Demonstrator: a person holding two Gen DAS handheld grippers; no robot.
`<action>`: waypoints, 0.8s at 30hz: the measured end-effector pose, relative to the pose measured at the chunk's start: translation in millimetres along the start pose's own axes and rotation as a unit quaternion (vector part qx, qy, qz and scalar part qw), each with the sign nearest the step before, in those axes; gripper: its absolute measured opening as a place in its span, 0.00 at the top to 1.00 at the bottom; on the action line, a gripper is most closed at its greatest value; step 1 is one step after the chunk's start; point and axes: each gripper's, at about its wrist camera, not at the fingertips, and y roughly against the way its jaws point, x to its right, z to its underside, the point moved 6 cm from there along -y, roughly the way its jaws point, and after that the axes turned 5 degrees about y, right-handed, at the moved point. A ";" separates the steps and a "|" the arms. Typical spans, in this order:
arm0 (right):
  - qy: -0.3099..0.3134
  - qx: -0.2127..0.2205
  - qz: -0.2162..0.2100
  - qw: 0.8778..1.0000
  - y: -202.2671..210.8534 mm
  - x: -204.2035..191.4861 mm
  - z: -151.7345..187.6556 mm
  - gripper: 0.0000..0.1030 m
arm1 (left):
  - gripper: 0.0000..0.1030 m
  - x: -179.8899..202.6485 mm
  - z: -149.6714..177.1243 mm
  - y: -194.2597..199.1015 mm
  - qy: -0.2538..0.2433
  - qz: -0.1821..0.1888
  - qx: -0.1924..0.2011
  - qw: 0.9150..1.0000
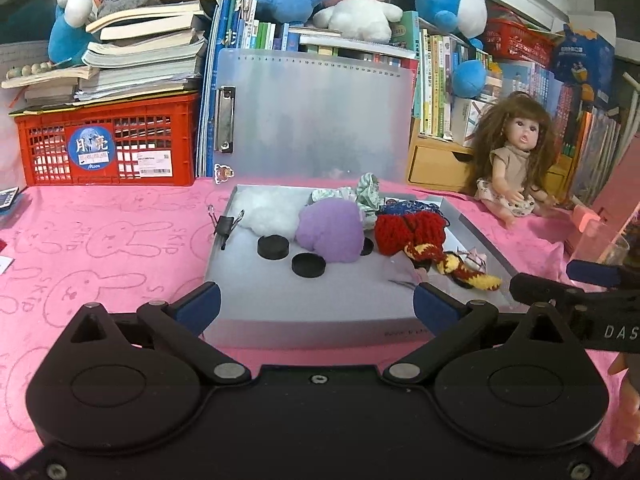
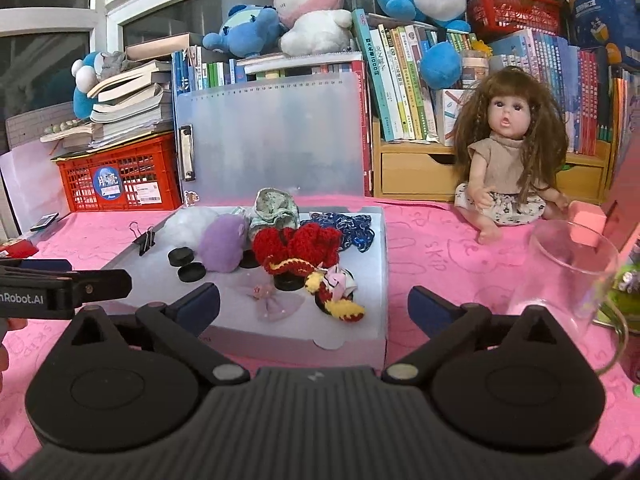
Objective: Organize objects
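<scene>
A shallow grey box (image 1: 478, 232) (image 2: 382, 280) lies on the pink cloth with its translucent lid propped upright behind it. Inside lie a purple pompom (image 1: 330, 232) (image 2: 224, 246), white fluff (image 1: 270, 210), red knitted pieces (image 1: 410, 232) (image 2: 298, 244), a red-yellow crochet piece (image 1: 468, 270) (image 2: 342, 304), black discs (image 1: 308, 265) (image 2: 192, 272), a floral scrunchie (image 2: 276, 210), blue patterned fabric (image 2: 356, 228) and a pink bow (image 2: 276, 300). A binder clip (image 1: 226, 224) (image 2: 144, 240) grips the left rim. My left gripper (image 1: 318, 306) stands open before the box's front edge, holding nothing. My right gripper (image 2: 314, 304) stands open and holds nothing, at the box's front right corner.
A doll (image 1: 516, 156) (image 2: 516, 160) sits to the right of the box. A clear glass (image 2: 568, 272) and a pink block (image 2: 588, 222) stand at the right. A red crate (image 1: 112, 140) under stacked books is back left; bookshelves and plush toys line the back.
</scene>
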 end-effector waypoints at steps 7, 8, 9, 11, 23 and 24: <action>-0.009 -0.007 0.005 1.000 11.4 -0.3 10.4 0.00 | 0.00 -2.9 16.4 12.3 -0.007 -0.002 -0.008 1.000; -0.009 -0.008 0.006 1.000 12.9 -0.9 12.0 0.00 | 0.00 -3.8 18.9 13.8 -0.007 -0.003 -0.010 1.000; -0.009 -0.009 0.006 1.000 14.2 -1.4 13.5 0.00 | 0.00 -4.7 21.1 14.5 -0.008 -0.004 -0.011 1.000; -0.008 -0.012 0.005 1.000 16.6 -3.2 17.0 0.00 | 0.00 -6.9 26.0 16.3 -0.009 -0.007 -0.012 1.000; 0.022 -0.045 0.011 0.999 14.2 -18.6 43.5 0.00 | 0.00 -19.4 53.1 10.7 -0.003 -0.031 -0.040 0.999; 0.023 -0.048 0.012 0.998 13.1 -19.3 45.5 0.00 | 0.00 -19.8 54.5 9.0 -0.003 -0.034 -0.042 0.999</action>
